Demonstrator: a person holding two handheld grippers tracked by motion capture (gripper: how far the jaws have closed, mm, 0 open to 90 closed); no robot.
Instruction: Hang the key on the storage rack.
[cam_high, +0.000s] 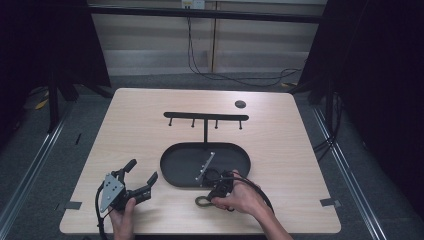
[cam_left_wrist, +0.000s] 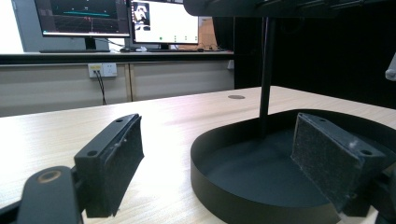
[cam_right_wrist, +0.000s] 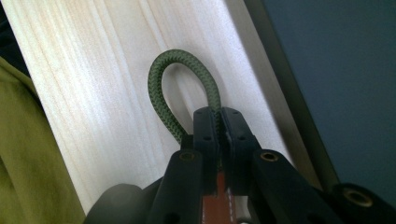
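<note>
Pinching green cord loop (cam_right_wrist: 180, 88), right gripper (cam_right_wrist: 219, 116), beside tray (cam_high: 172, 162)

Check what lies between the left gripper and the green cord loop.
In the high view, only bare tabletop lies between the left gripper and the green cord loop.

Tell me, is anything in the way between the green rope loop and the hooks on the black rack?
Nothing visible blocks it. The right gripper is shut on the green rope loop near the table's front edge. Between it and the hook bar lies the rack's low black tray, so the loop would probably be lifted over it.
</note>
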